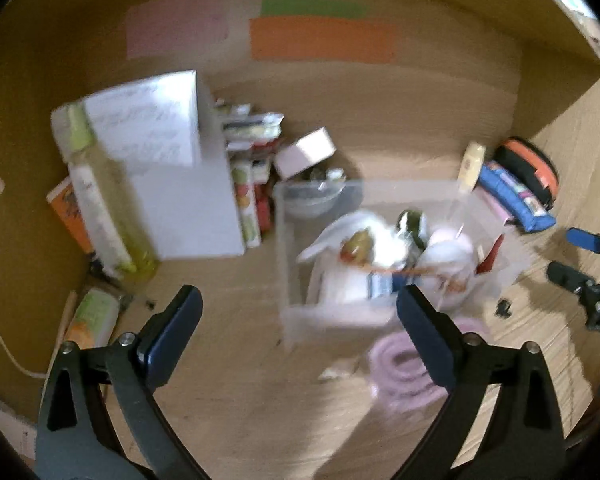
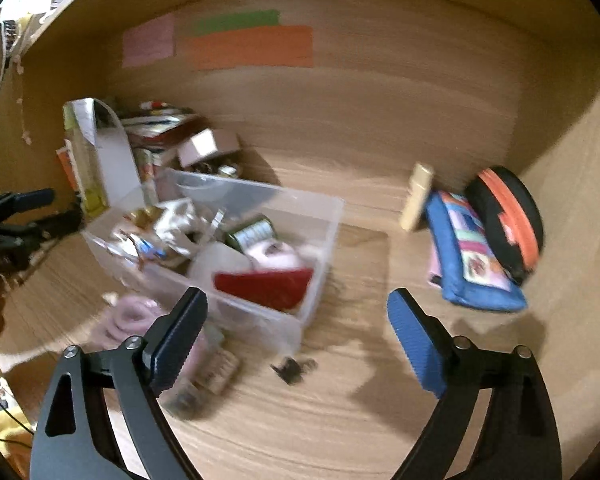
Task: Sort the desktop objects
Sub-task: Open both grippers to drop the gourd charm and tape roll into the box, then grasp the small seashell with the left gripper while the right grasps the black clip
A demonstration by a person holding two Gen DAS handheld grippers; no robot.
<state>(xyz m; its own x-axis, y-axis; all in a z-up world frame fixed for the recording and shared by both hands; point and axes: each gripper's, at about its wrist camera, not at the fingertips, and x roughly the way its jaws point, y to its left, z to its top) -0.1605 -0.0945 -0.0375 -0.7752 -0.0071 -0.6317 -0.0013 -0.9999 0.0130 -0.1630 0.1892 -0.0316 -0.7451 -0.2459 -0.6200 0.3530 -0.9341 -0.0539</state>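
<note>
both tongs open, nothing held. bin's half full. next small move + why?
Probably ease the left tongs down onto the pink coil lying on the desk just in front of the clear bin. It is the nearest loose item and sits right below them. The right tongs are open and empty too.

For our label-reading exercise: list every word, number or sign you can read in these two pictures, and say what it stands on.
None reads in full; both views are motion-blurred.
"DA", cut off at the frame edge: right gripper body.
Paper on the white box: lines of writing, too blurred.
Green can label: too blurred.
Tall bottle label: too blurred.
</note>
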